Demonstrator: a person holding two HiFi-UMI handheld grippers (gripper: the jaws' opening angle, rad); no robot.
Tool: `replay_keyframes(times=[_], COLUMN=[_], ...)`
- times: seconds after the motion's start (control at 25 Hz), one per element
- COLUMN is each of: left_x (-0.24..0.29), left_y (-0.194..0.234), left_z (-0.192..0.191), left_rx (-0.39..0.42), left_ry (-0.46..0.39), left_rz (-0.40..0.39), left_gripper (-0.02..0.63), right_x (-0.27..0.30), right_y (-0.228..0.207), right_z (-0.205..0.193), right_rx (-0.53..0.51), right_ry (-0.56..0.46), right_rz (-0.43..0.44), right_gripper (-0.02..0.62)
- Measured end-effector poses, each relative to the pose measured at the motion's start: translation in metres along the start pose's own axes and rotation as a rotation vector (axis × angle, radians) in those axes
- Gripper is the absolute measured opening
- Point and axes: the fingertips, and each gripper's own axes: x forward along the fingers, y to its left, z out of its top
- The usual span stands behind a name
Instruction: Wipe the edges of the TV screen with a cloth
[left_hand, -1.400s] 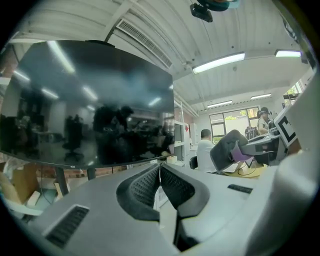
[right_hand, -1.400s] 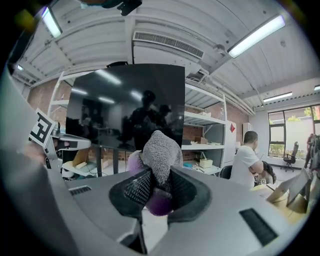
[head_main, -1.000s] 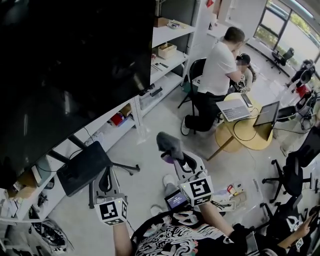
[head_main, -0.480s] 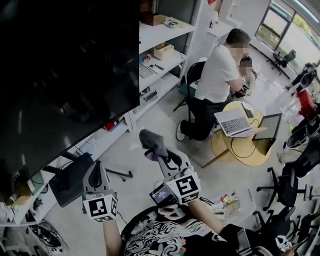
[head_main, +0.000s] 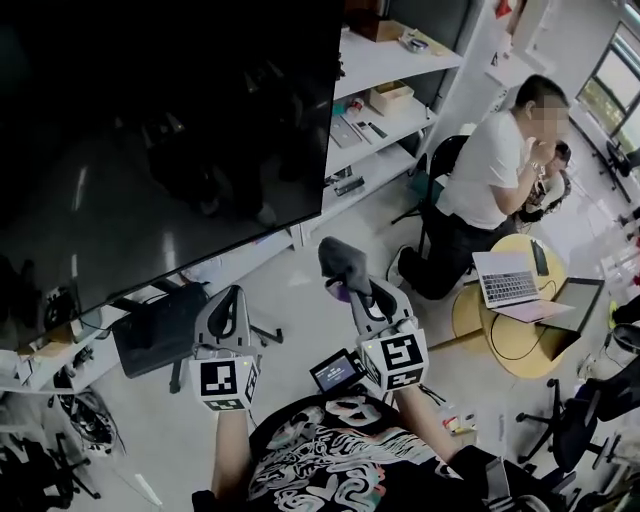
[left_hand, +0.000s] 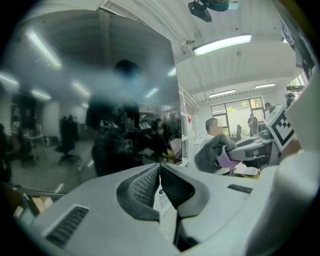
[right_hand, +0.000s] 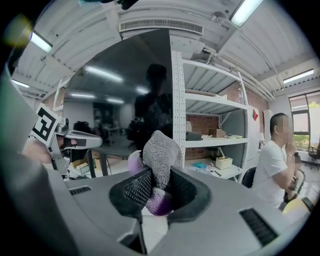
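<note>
A large black TV screen (head_main: 160, 150) fills the upper left of the head view, its lower right corner near the shelves. My right gripper (head_main: 352, 285) is shut on a grey and purple cloth (head_main: 342, 263), held up a little below and right of that corner, apart from the screen. In the right gripper view the cloth (right_hand: 159, 160) bulges from between the jaws, with the TV screen (right_hand: 125, 100) ahead. My left gripper (head_main: 236, 303) sits lower left, below the screen's bottom edge, shut with nothing in it (left_hand: 160, 187); the TV screen (left_hand: 90, 110) fills its view.
White shelving (head_main: 385, 110) stands right of the TV. A black chair (head_main: 160, 340) sits under the screen. A person in a white shirt (head_main: 490, 170) sits at a round table (head_main: 520, 330) with laptops at the right. More chairs stand at the far right.
The head view has swung left and up, so the TV fills more of it. Both grippers have stayed raised below the screen, the right one still gripping the cloth.
</note>
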Motion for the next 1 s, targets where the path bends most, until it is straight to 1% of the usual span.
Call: replay_keyframes(times=[0.12, 0.32, 0.48, 0.6, 0.8, 1.0], left_x=[0.007, 0.016, 0.016, 0.022, 0.041, 0.053], left_y=[-0.001, 0.003, 0.005, 0.012, 0.021, 0.033], left_z=[0.005, -0.002, -0.014, -0.017, -0.014, -0.021], left_rx=[0.012, -0.003, -0.02, -0.02, -0.023, -0.038], left_ry=[-0.002, 0.014, 0.037, 0.043, 0.047, 0.053], left_rz=[0.034, 0.07, 0.065, 0.069, 0.021, -0.016], left_gripper=[0.02, 0.02, 0.02, 0.02, 0.02, 0.02], right_x=[0.014, 0.038, 0.051, 0.065, 0.089, 0.11], right_y=[-0.013, -0.025, -0.029, -0.03, -0.033, -0.026], right_z=[0.0, -0.01, -0.016, -0.016, -0.015, -0.02], right_rx=[-0.008, -0.022, -0.019, -0.03, -0.052, -0.034], right_ry=[0.009, 0.057, 0.083, 0.096, 0.127, 0.171], right_rz=[0.021, 0.046, 0.036, 0.037, 0.033, 0.02], right_gripper=[0.094, 0.094, 0.094, 0.094, 0.095, 0.094])
